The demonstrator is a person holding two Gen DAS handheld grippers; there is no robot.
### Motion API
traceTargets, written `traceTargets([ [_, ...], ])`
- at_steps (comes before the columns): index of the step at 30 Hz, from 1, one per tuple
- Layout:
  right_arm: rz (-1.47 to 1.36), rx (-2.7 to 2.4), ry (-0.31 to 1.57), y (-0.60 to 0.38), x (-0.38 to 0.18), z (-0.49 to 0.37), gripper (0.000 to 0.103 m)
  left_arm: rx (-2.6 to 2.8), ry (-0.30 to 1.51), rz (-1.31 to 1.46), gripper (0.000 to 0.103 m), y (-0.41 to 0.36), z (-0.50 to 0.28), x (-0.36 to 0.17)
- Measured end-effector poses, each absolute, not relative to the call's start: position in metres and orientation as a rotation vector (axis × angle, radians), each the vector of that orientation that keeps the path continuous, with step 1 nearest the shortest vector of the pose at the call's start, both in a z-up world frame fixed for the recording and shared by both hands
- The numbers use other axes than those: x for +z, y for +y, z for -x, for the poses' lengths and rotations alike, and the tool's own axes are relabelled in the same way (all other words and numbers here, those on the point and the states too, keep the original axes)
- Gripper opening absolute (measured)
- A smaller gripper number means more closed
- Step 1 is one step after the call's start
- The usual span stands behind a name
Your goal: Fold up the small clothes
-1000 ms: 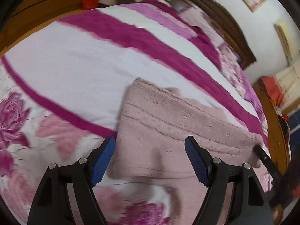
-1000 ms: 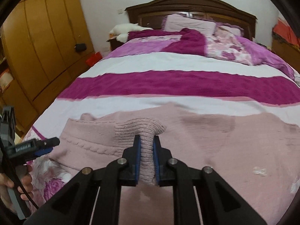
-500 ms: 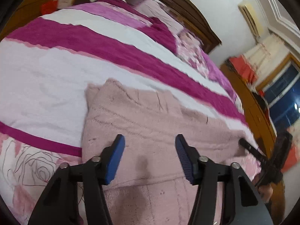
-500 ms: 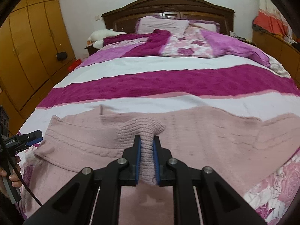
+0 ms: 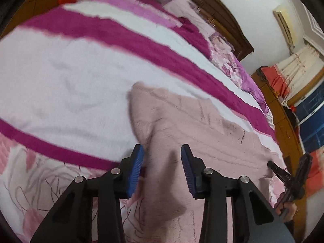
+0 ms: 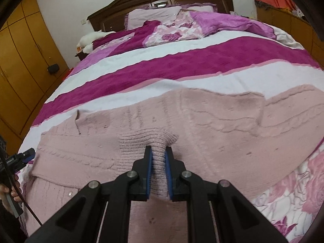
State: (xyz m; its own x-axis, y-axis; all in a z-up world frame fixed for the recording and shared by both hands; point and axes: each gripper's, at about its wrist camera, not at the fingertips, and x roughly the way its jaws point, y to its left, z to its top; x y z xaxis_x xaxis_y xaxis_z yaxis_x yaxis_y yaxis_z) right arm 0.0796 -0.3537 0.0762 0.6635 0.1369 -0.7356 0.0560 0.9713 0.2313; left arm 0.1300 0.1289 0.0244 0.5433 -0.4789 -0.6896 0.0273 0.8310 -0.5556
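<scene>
Right wrist view: the fuzzy pale-pink cable-knit sweater (image 6: 202,121) lies spread across the striped magenta-and-white plush bedspread (image 6: 182,60), one side already flapped over, so I'd say the fold is maybe halfway. The right gripper (image 6: 158,158) has its blue ribbed pads pinching a ribbed cuff or hem. The left gripper (image 5: 162,168) has just been closing over a soft raised ridge of knit, pads not pressing it yet. Thick, floppy stuff, final folds left
</scene>
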Motion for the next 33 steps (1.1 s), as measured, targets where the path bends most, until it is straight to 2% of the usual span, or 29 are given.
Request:
traceTargets([
  [5, -0.244, 0.006, 0.85, -0.365, 0.075, -0.086, 0.012, -0.324, 0.991, 0.486, 0.014, 0.128, -0.126, 0.016],
  [8, -0.21, -0.016, 0.911, -0.36, 0.06, -0.093, 0.014, -0.329, 0.97, 0.434, 0.007, 0.123, -0.118, 0.023],
  [12, -0.188, -0.044, 0.979, -0.358, 0.039, -0.101, 0.023, -0.24, 0.953, 0.205, 0.006, 0.102, -0.103, 0.034],
  [16, -0.196, -0.038, 0.978, -0.359, 0.038, -0.102, 0.031, -0.139, 0.959, 0.024, 0.006, 0.081, -0.093, 0.018],
  [19, -0.193, -0.027, 0.975, -0.355, 0.037, -0.102, 0.043, -0.09, 0.947, -0.055, 0.006, 0.074, -0.092, 0.019],
  [21, -0.188, -0.018, 0.977, -0.351, 0.036, -0.102, 0.057, -0.06, 0.952, -0.067, 0.006, 0.074, -0.094, 0.017],
  [24, -0.184, -0.012, 0.981, -0.344, 0.036, -0.102, 0.074, 0.033, 0.959, -0.078, 0.006, 0.08, -0.1, 0.015],
  [29, -0.165, -0.024, 0.937, -0.343, 0.045, -0.095, 0.075, 0.11, 1.0, -0.043, 0.005, 0.087, -0.111, 0.012],
  [33, -0.159, -0.064, 0.838, -0.363, 0.066, -0.074, 0.075, 0.214, 0.907, -0.06, 0.004, 0.079, -0.097, 0.029],
])
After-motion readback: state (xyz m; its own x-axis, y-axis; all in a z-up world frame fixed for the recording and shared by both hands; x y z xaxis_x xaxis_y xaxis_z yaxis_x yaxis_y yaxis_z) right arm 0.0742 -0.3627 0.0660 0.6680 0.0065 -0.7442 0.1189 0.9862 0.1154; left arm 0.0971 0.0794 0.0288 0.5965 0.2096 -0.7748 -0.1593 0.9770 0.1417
